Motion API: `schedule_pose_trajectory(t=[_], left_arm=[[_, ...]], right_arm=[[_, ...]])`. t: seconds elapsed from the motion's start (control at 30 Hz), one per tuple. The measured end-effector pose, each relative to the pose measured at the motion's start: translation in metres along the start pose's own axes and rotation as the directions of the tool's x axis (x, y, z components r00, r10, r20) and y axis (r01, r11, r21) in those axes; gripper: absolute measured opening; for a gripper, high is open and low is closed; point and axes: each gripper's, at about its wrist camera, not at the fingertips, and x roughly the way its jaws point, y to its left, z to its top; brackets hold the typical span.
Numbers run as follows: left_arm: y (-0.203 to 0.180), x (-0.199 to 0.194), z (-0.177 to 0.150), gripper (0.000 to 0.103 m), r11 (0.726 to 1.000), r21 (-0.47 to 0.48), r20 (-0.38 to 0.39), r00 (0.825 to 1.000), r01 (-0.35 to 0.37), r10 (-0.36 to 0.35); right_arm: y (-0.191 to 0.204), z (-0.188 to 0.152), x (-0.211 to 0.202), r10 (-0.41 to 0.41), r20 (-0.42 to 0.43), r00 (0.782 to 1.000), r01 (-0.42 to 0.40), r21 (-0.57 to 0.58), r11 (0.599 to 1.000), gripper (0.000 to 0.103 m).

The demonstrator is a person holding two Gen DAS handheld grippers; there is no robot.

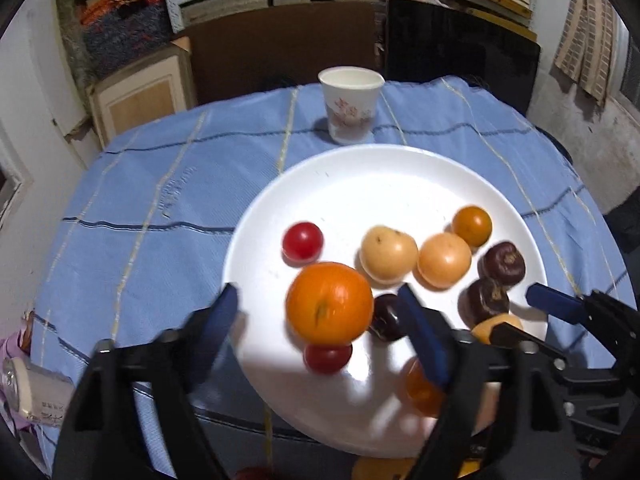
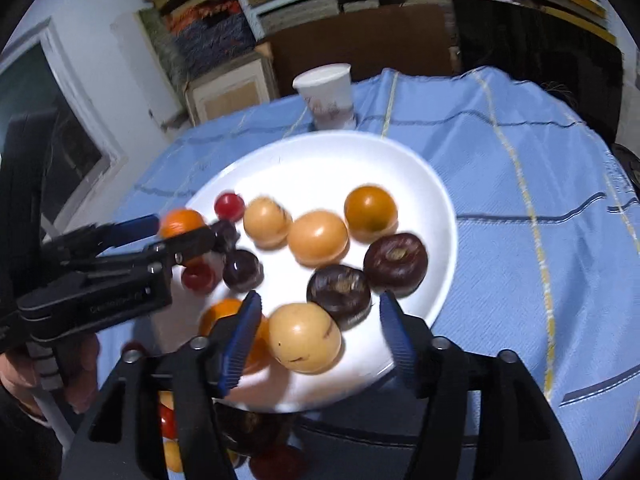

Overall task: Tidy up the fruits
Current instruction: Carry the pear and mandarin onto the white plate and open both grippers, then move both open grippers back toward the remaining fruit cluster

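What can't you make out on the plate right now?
- Left wrist view: an orange fruit is mostly covered by the left tool's finger.
- Right wrist view: fruit below the plate rim is cut off by the right tool's body; kind unclear.
- The cup: contents not visible.

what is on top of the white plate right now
On the plate: a big orange, red tomatoes, pale yellow fruits, an amber fruit and dark purple ones. Gripper fingers hide part of the near side.
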Motion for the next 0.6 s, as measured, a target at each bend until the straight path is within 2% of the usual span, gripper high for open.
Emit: schedule_pose_trajectory(t=[0.13,0.2,0.4,0.6], left_arm=[[0.008,-0.025,-0.002,0.088,0.998,-0.045,0.029,0.999,0.038,-0.037],[0.011,-0.038,-0.005,0.091,0.998,-0.052,0.044,0.999,0.033,-0.031],[0.019,-0.078,-0.022,0.094,0.997,-0.069,0.088,0.996,0.036,-0.030],[0.021,-0.108,-0.057,0.094,0.999,-0.033,0.150,0.988,0.041,-0.036]], right_arm=[[-0.006,-0.006,-0.021,0.044,0.032,0.999,-0.045,0.042,0.998,0.067],[-0.006,-0.012,-0.033,0.049,0.036,0.998,-0.050,0.048,0.998,0.067],[-0.002,-0.025,-0.056,0.035,0.045,0.998,-0.037,0.053,0.998,0.069],[0.002,-0.048,-0.075,0.004,0.067,0.998,-0.008,0.068,0.998,0.069]])
